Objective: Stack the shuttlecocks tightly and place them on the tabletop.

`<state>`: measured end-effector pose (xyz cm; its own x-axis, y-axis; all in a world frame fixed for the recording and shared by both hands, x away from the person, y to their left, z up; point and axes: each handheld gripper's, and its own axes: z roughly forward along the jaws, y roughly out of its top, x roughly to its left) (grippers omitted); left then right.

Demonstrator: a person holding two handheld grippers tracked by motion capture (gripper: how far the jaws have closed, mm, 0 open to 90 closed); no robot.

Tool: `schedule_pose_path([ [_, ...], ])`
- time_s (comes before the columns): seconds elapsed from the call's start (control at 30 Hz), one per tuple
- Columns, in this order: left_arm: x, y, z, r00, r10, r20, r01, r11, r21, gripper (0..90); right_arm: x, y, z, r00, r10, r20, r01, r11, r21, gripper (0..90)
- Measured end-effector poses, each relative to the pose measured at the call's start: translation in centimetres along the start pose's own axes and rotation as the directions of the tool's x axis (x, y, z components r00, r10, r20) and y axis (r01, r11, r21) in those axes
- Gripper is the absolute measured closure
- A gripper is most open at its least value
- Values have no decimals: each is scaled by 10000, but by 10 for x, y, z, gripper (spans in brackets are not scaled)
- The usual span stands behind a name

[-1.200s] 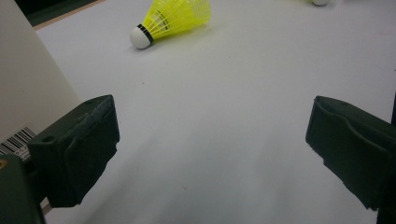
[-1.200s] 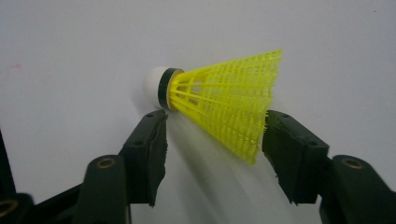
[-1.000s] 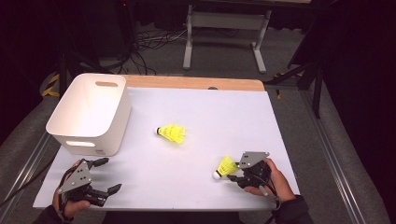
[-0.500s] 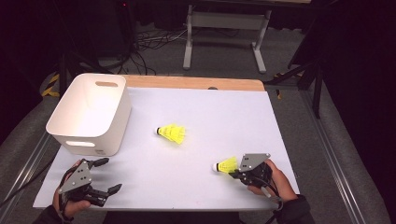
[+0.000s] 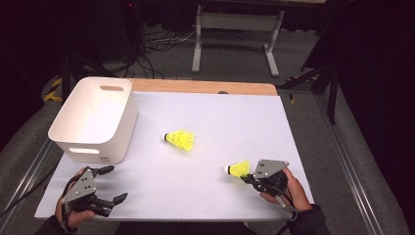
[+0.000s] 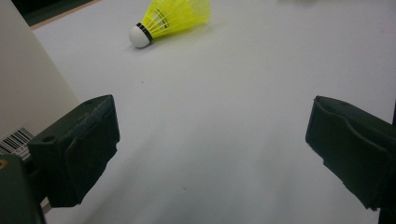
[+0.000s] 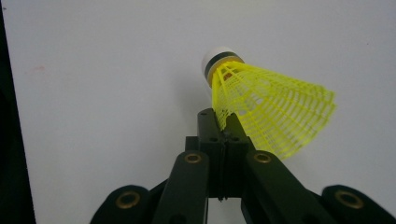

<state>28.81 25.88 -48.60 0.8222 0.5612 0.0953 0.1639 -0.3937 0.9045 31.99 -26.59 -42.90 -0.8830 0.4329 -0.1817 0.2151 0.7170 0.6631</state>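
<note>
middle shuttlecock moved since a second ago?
No. The middle shuttlecock lies at the same spot on the table, same gap to the white bin. The right gripper has just closed on the other shuttlecock.

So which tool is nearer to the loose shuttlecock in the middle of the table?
Right, narrowly. The right tool sits toward the table's near right edge from the loose shuttlecock, pinching another shuttlecock; the left tool lies open at the near left corner, beside the white bin.

Two yellow shuttlecocks: one (image 5: 180, 140) just right of the bin, the other (image 5: 238, 169) farther right of the bin. One white bin (image 5: 95, 119). Two claws: left (image 5: 108, 186), right (image 5: 248, 177). One surface (image 5: 235, 122).
</note>
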Motion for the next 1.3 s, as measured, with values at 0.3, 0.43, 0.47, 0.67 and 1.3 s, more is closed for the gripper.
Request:
schedule_pose_path([
  [0.3,0,0,0,10000,19,-4,-19,10000,-27,36,-1,1,-5,9982,279,529,-247,9978,-618,900],
  [0.43,0,0,0,10000,16,15,-16,10000,-15,36,-2,1,-6,9973,355,640,-305,9965,-778,900],
  [0.47,1,0,1,10000,8,31,-8,10000,-17,36,-2,1,-6,9971,383,661,-330,9962,-802,900],
  [0.67,2,-1,1,10000,-50,35,51,10000,-59,36,-4,1,-7,9948,559,851,-459,9923,-1152,900],
  [1.3,3,-1,0,10000,-34,65,35,9999,-102,36,-7,2,-9,9878,868,1296,-645,9838,-1672,900],
])
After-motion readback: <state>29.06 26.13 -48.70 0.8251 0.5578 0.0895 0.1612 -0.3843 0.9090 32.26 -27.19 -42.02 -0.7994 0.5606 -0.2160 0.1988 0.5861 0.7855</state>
